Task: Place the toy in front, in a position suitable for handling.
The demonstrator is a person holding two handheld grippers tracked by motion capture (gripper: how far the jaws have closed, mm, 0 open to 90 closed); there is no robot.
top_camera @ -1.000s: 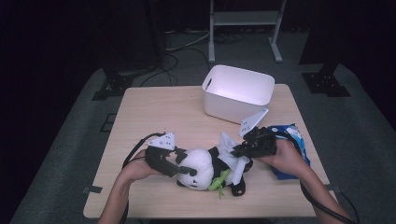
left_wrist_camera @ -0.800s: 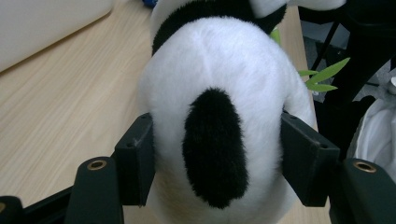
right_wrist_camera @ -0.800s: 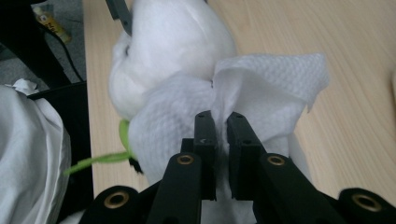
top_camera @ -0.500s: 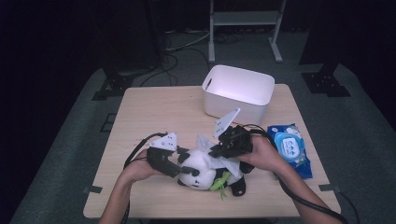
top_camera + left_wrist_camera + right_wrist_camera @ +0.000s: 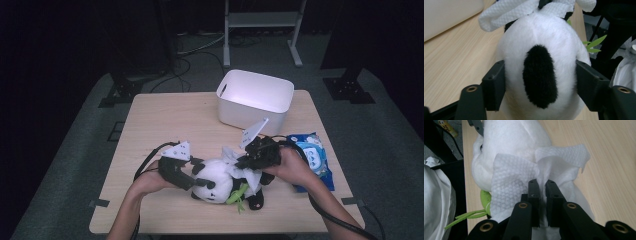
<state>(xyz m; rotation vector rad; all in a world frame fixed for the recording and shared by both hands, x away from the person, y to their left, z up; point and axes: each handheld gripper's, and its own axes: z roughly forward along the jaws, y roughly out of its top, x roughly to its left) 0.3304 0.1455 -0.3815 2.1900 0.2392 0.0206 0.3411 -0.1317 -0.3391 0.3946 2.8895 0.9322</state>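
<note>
Tool [image 5: 542, 185] on unmarked white wipe [image 5: 514, 185]

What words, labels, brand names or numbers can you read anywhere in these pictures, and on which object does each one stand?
Nothing can be read with certainty.
Blue wipes packet, high view: a white label with print, too small and blurred to read.
Yellow object at the top left corner of the right gripper view: dark lettering, too blurred to read.
White bin, panda plush, wipe: no text.

Black-and-white panda plush toy [image 5: 541, 75], frame centre: soft, matt pile, short and fuzzy. White embossed paper wipe [image 5: 511, 185]: dimpled, matt, creased. Pale wooden tabletop [image 5: 165, 120]: smooth, low sheen, fine grain. White plastic bin [image 5: 255, 97], upper right: smooth, matt. Black plastic tongs [image 5: 542, 187]: matt, brass-coloured screw inserts. Blue wipes pack [image 5: 312, 155]: glossy film.
</note>
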